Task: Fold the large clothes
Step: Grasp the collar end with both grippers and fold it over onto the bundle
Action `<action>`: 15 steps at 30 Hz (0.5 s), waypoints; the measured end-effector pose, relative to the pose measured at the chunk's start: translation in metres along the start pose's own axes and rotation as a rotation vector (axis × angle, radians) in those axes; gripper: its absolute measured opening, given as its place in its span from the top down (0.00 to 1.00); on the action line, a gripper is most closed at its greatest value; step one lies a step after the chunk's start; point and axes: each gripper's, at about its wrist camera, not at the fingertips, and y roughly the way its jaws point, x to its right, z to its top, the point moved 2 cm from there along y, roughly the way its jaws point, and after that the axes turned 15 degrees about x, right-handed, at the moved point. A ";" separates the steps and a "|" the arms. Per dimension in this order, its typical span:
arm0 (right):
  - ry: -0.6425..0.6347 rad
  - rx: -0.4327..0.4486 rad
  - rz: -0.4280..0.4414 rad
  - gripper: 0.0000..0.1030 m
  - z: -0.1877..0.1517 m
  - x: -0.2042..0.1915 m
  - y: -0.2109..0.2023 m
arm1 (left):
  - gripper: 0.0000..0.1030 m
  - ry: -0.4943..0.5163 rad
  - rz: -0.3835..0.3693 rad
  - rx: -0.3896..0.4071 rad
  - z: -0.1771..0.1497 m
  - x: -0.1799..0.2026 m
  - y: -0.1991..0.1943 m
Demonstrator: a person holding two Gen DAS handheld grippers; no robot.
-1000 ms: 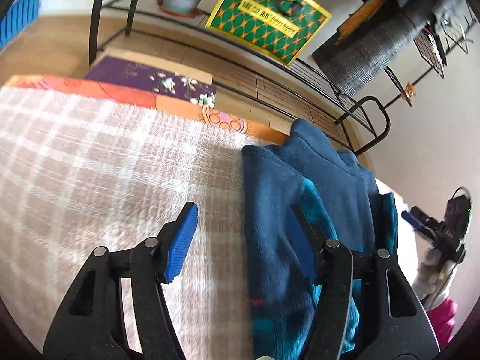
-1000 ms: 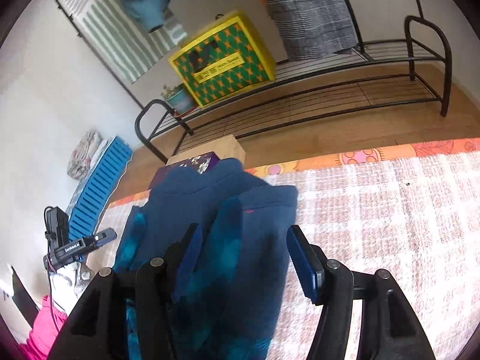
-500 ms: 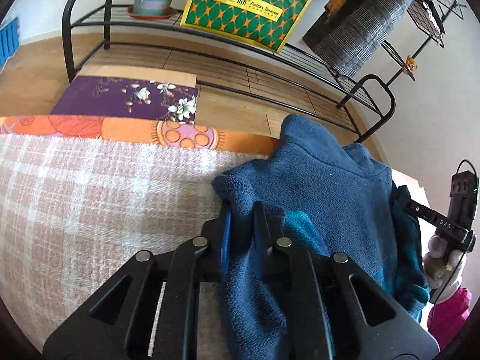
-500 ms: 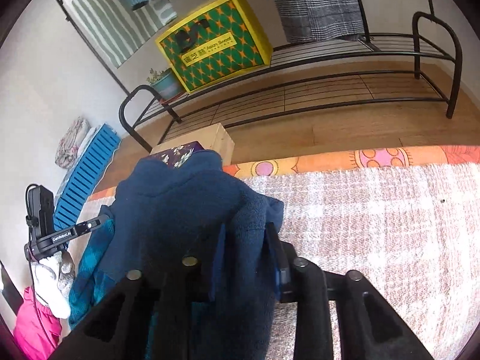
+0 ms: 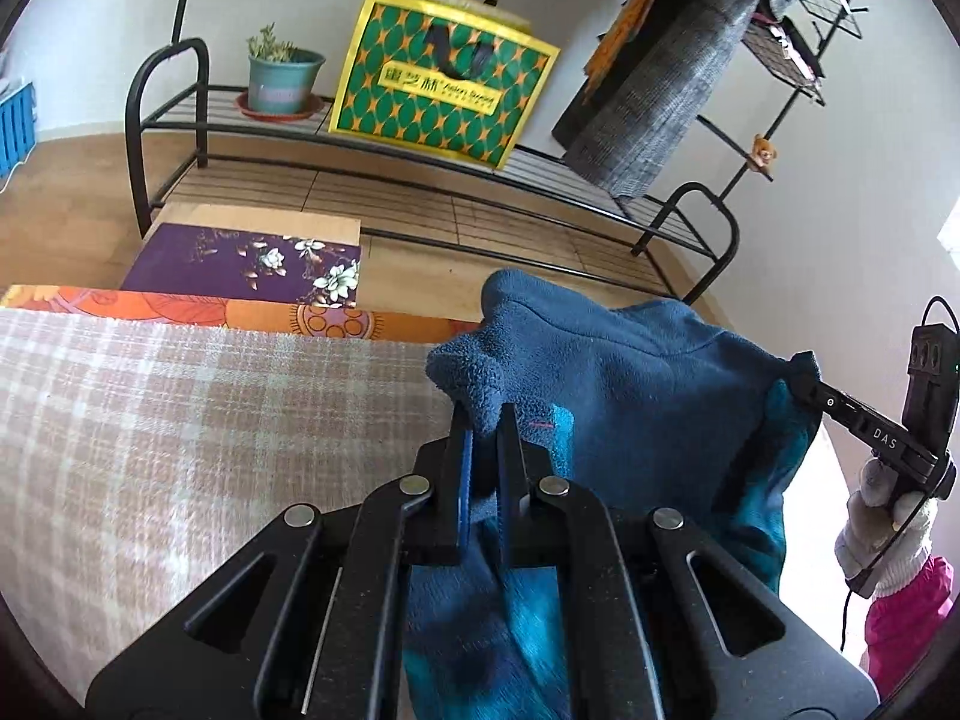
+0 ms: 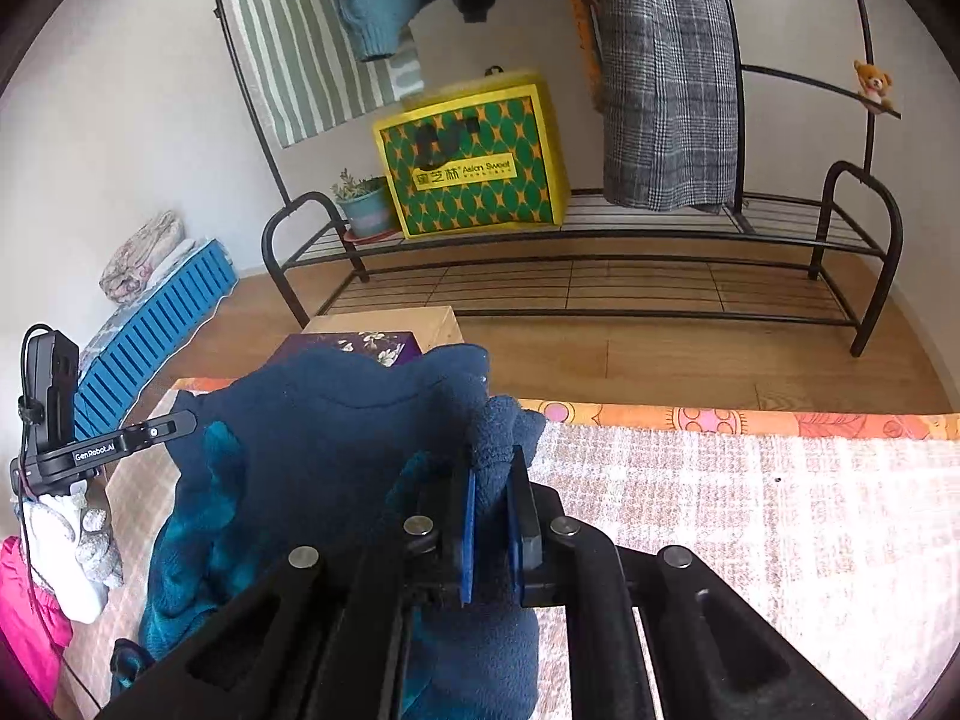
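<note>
A checked blanket (image 5: pixel 180 450) in pink and cream covers the bed-like surface, with an orange patterned sheet (image 5: pixel 252 315) showing along its far edge. Beyond that are wooden floor and a black metal rack (image 6: pixel 600 252) carrying a green-and-yellow gift bag (image 6: pixel 474 162), a potted plant (image 5: pixel 282 81) and a grey checked coat (image 6: pixel 666 78) hanging above.

The dark blue fleece jacket (image 5: pixel 630 384), lined in teal, is bunched between the two tools, its upper part off the blanket and the rest trailing down toward the camera. The left gripper (image 5: pixel 483 438) is pressed together on a thick fold at one corner of the upper edge; the right gripper (image 6: pixel 492 480) pinches the opposite corner in the same way. In each view the other tool shows at the frame's edge, carried by a hand in a light knitted glove (image 5: pixel 882 522).

As held, the top edge stretched between the two pinches runs across the view, and the collar (image 5: pixel 510 300) stands up toward the rack. Its long axis appears to run from that edge down toward the person, though the lower half is crumpled and hidden under the tools.

The likeliest trouble is that each pinch holds a rolled lump of pile, not a flat hem: fleece is springy, and a hard pull could let a corner slide out. Uneven lifting would also skew the edge, and the hanging teal part could drag and tuck under itself
</note>
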 end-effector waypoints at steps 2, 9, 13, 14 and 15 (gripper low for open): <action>-0.009 0.011 -0.002 0.94 0.003 -0.007 -0.021 | 0.96 0.000 -0.016 0.014 0.002 0.008 -0.021; 0.000 0.045 0.019 0.94 0.000 -0.033 -0.101 | 0.96 0.070 -0.048 0.063 -0.004 0.040 -0.109; -0.016 0.055 0.029 0.95 -0.011 -0.055 -0.147 | 0.96 0.101 -0.060 0.070 -0.020 0.052 -0.159; -0.012 0.058 0.035 0.95 -0.016 -0.059 -0.159 | 0.96 0.107 -0.062 0.071 -0.025 0.054 -0.170; -0.008 0.059 0.039 0.95 -0.021 -0.064 -0.171 | 0.96 0.111 -0.065 0.068 -0.031 0.056 -0.180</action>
